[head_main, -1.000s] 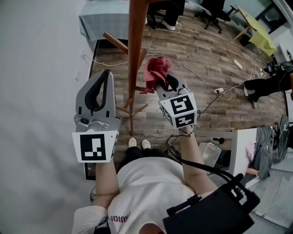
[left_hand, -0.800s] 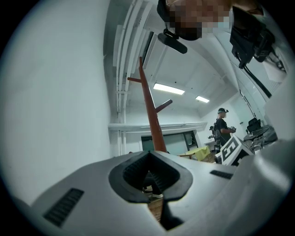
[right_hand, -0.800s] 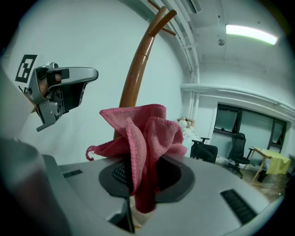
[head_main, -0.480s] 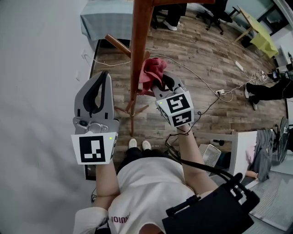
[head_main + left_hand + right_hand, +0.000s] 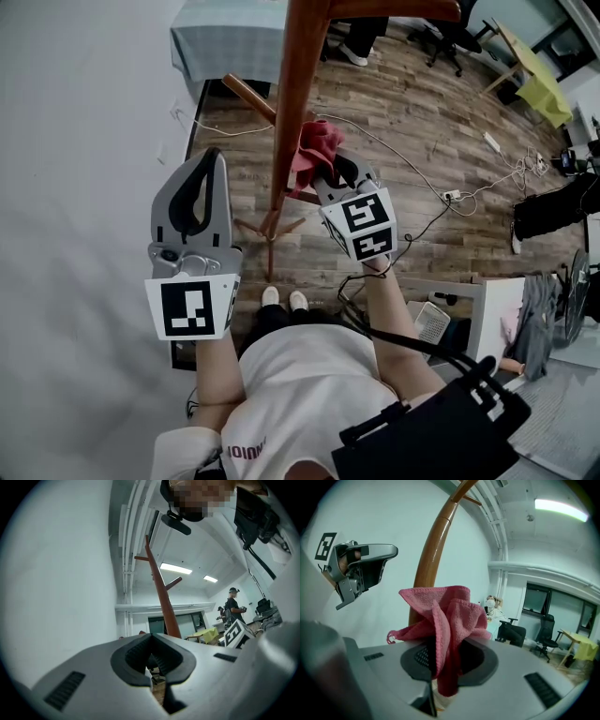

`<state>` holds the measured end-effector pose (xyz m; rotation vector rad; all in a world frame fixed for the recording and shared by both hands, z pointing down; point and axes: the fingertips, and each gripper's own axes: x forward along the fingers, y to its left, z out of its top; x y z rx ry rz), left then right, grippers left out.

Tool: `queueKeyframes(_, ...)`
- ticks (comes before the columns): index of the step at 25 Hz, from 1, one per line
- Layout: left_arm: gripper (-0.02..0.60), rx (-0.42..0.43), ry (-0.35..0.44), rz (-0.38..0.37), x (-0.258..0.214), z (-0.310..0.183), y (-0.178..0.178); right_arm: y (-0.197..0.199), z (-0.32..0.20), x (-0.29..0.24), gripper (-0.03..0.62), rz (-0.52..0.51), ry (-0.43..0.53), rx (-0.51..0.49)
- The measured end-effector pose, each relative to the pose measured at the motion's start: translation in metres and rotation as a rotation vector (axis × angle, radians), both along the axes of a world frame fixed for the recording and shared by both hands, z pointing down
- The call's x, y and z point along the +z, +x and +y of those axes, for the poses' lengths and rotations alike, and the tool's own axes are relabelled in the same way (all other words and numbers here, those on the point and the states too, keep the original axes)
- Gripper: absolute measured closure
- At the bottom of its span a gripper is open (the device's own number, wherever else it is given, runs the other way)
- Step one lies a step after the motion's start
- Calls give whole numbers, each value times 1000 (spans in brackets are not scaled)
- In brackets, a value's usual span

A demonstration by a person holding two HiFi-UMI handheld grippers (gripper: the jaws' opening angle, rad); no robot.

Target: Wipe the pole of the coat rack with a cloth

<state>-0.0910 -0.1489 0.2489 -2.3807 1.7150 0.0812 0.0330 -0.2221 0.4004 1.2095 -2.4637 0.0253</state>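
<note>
Bunching from right gripper [image 5: 446, 663], cloth [image 5: 449, 616] covers part of pole [image 5: 432, 548].

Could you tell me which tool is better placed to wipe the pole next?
Right: the right tool is shut on the pink cloth, close beside the pole. The left tool is shut, empty, and farther from it.

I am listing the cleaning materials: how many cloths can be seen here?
1: a red cloth in the jaws of the right gripper, beside the coat rack pole. The left gripper holds none. More may be hidden.
</note>
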Motion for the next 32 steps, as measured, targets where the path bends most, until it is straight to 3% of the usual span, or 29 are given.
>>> queueKeyframes(32, 569, -26, -12, 20, 12, -11, -14, 13, -30, 3, 500, 12, 15, 66)
